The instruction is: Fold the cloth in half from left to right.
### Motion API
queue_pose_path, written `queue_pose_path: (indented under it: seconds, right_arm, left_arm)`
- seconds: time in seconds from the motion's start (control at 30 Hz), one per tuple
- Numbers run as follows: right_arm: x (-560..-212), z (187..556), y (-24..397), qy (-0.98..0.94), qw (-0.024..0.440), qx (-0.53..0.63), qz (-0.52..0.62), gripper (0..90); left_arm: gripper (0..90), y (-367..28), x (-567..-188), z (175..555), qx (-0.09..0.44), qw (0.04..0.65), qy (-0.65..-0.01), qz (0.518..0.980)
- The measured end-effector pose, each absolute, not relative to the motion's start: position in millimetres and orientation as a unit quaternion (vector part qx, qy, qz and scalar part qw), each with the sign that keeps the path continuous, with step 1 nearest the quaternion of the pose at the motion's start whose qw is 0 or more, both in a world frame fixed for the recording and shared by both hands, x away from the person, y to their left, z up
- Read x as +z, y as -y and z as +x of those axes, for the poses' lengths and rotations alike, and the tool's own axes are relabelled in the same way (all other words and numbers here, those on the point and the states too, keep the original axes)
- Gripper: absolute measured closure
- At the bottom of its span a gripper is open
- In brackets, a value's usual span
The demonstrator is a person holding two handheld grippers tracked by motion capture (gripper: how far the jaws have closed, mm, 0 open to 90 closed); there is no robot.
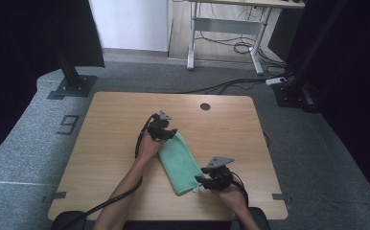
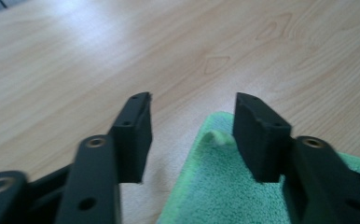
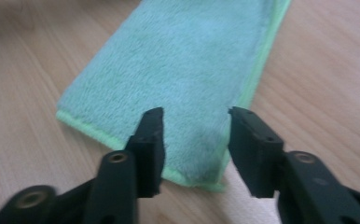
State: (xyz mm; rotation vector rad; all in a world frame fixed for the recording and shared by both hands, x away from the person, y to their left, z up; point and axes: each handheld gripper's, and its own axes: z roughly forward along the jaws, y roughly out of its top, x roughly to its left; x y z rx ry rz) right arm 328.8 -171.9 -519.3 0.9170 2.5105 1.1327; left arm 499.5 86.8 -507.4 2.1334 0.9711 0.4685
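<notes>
both grippers' fingers spread, pinching nothing, over the folded green cloth (image 1: 179, 163) ends

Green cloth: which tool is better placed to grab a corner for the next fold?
Probably the right tool: its open jaws straddle the near corner of the green cloth. The left tool, also open, has table between its jaws, with the cloth's corner off to one side.

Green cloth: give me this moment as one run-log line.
green cloth: folded, flat on table | left gripper: open at far end | right gripper: open at near end | held: nothing
</notes>
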Motion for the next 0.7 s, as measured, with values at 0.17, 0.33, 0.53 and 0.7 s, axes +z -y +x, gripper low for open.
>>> queue_pose_path:
  seconds: [0.17, 0.33, 0.53, 0.7]
  right_arm:
    - [-514, 334, 181, -0.846, 0.134, 0.396, 0.33, 46.1]
    - [-513, 339, 185, -0.847, 0.143, 0.39, 0.333, 42.3]
    - [-517, 345, 186, -0.854, 0.145, 0.374, 0.332, 37.6]
    - [-522, 348, 186, -0.858, 0.143, 0.365, 0.332, 35.4]
  left_arm:
    - [30.7, -92, -497, 496, 0.194, 0.369, -0.38, 0.825]
    - [23.3, -100, -491, 481, 0.186, 0.376, -0.372, 0.828]
    - [18.0, -109, -501, 452, 0.169, 0.38, -0.37, 0.831]
    - [16.2, -118, -508, 433, 0.159, 0.379, -0.37, 0.833]
